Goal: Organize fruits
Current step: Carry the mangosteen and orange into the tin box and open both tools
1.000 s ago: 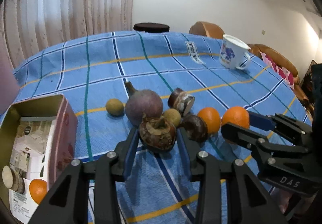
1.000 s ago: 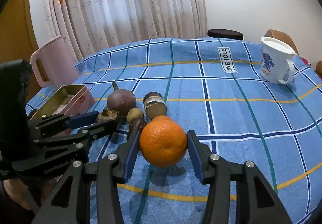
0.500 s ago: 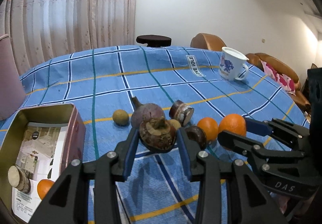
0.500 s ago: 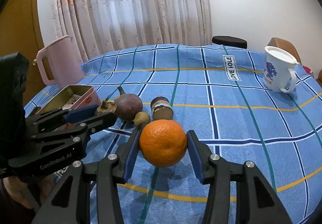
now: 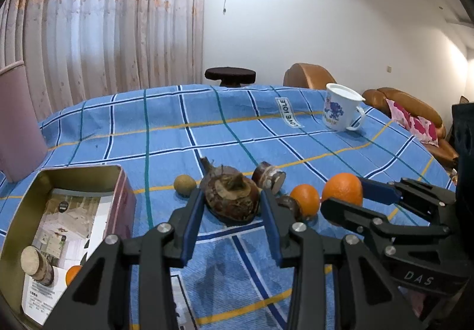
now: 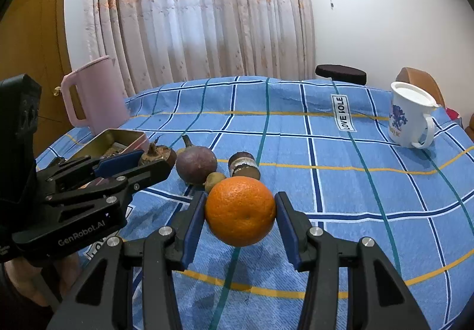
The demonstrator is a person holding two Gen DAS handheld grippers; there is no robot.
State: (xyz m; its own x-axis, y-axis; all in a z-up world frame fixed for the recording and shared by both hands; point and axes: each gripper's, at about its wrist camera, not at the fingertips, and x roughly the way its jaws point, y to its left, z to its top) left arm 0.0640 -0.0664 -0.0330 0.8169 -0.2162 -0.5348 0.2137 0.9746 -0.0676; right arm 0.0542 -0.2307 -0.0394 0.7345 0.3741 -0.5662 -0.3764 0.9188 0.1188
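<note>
Transfer step. Left gripper (image 5: 231, 205) clamps a brown husked fruit (image 5: 229, 200), possibly mangosteen; right gripper (image 6: 240, 211) clamps an orange (image 6: 240, 210). Next: carry both to the tin (image 5: 118, 199) at 9 o'clock.

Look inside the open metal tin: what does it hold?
The tin holds printed paper, a cut round piece and a small orange, partly hidden by the left gripper.

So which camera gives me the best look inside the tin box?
The left wrist view. It looks down into the open tin box, showing printed paper, a cut brown piece and an orange inside. The right wrist view shows only its far rim, mostly hidden behind the left gripper.
</note>
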